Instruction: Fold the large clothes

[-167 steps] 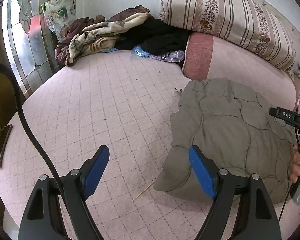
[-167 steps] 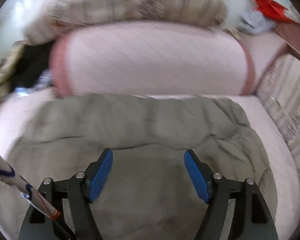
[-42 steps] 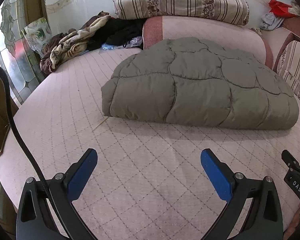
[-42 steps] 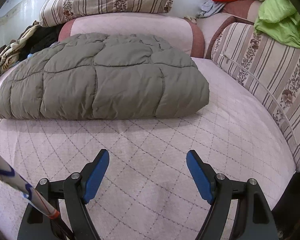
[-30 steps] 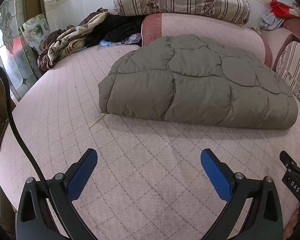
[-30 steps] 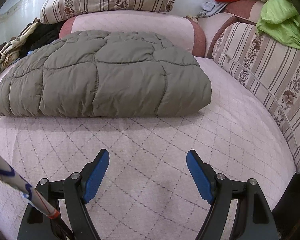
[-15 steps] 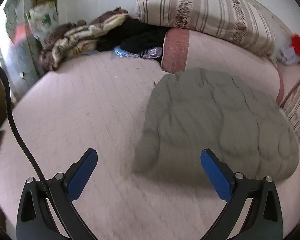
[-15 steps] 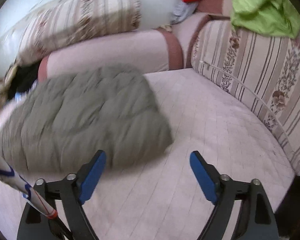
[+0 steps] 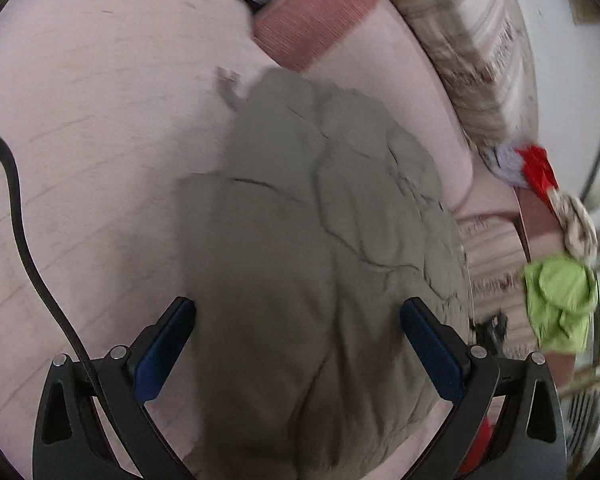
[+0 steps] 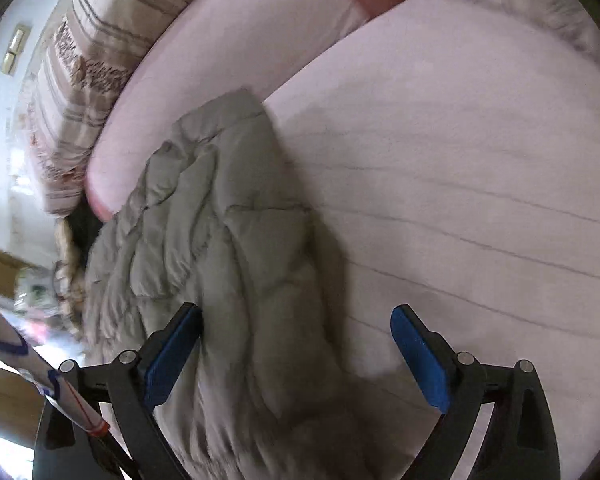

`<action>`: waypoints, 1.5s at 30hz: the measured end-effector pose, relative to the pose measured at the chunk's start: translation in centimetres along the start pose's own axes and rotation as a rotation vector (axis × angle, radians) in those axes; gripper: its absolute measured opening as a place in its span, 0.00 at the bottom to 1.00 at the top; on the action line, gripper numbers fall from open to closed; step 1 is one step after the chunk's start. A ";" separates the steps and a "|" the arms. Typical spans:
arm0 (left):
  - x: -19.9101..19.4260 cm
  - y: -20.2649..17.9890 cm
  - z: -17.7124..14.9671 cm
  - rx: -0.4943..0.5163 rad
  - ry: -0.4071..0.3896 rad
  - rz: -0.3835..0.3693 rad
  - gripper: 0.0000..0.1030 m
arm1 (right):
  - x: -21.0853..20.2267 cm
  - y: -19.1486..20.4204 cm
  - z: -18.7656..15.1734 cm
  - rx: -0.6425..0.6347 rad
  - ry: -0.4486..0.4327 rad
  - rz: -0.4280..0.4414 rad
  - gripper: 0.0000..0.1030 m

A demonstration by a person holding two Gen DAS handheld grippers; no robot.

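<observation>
1. The folded grey quilted jacket (image 9: 320, 240) lies on the pink bed (image 9: 100, 100), its far end near the pink bolster (image 9: 324, 28).
2. The left tongs (image 9: 298, 344) are spread wide, with the jacket's near end lying between their blue pads.
3. The right tongs (image 10: 296, 354) are spread wide too; the jacket (image 10: 228, 248) reaches past the left pad, while bare bed (image 10: 460, 160) lies by the right pad.

A striped pillow (image 10: 80, 92) tops the pink bolster (image 10: 220, 44); green cloth (image 9: 560, 300) nearby.
</observation>
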State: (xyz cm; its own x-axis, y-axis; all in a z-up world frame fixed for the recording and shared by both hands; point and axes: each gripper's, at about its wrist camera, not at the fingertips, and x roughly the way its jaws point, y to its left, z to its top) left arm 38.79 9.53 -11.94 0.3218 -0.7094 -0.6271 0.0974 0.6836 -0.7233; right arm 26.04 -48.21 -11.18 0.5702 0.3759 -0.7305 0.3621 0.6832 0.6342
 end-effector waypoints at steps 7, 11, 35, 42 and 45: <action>2.4 -2.7 0.2 0.068 0.030 0.069 0.96 | 4.6 1.5 0.7 -0.064 0.111 0.056 1.00; 0.9 -5.1 -0.6 0.106 0.003 0.084 0.73 | 3.9 2.0 0.2 -0.048 0.112 0.110 0.69; -9.4 -10.6 -6.1 0.157 -0.268 0.488 0.71 | -9.7 6.5 -6.4 -0.200 -0.333 -0.330 0.80; -7.9 -15.0 -9.6 0.296 -0.283 0.628 0.71 | -7.7 13.1 -10.6 -0.427 -0.275 -0.287 0.79; -7.0 -16.8 -12.2 0.362 -0.340 0.677 0.71 | -3.5 16.7 -12.6 -0.544 -0.227 -0.288 0.79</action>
State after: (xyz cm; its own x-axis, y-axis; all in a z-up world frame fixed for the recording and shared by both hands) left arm 23.36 0.88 1.07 0.6805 -0.0747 -0.7289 0.0583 0.9972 -0.0478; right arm 20.83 -30.23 -1.19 0.6692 0.0294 -0.7425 0.1330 0.9783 0.1586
